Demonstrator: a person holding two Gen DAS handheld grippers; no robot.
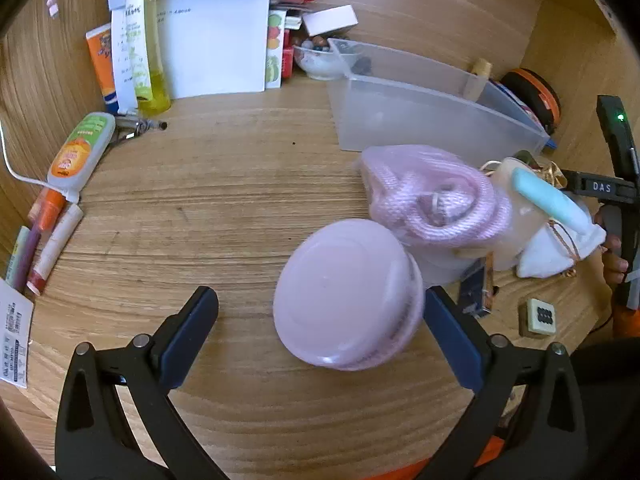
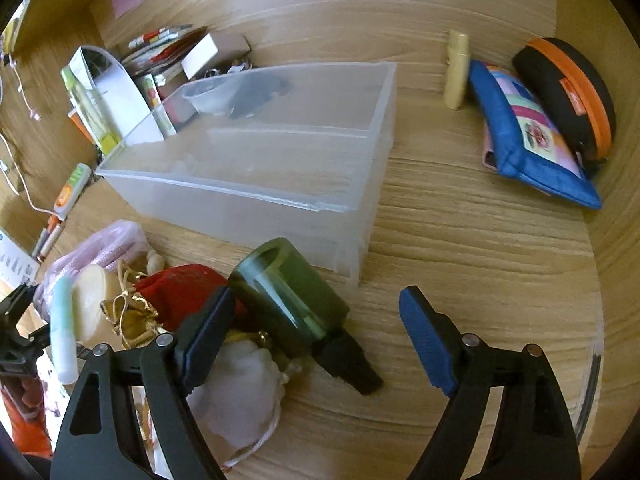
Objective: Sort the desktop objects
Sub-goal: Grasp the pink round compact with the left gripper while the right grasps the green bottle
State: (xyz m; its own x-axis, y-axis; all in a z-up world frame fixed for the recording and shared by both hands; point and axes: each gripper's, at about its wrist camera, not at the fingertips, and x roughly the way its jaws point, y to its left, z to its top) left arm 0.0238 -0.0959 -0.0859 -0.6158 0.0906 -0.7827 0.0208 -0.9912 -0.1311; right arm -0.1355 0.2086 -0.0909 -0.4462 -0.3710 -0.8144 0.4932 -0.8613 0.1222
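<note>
Wood-grain surface (image 1: 200,208) is crowded with clutter around a clear plastic organizer bin (image 2: 256,184). Left gripper (image 1: 320,320) jaws are spread wide around a pink round case (image 1: 348,294); they should be centred before closing. Right gripper (image 2: 316,320) jaws are wide over a green bottle (image 2: 292,300), hemmed by pouches.
</note>
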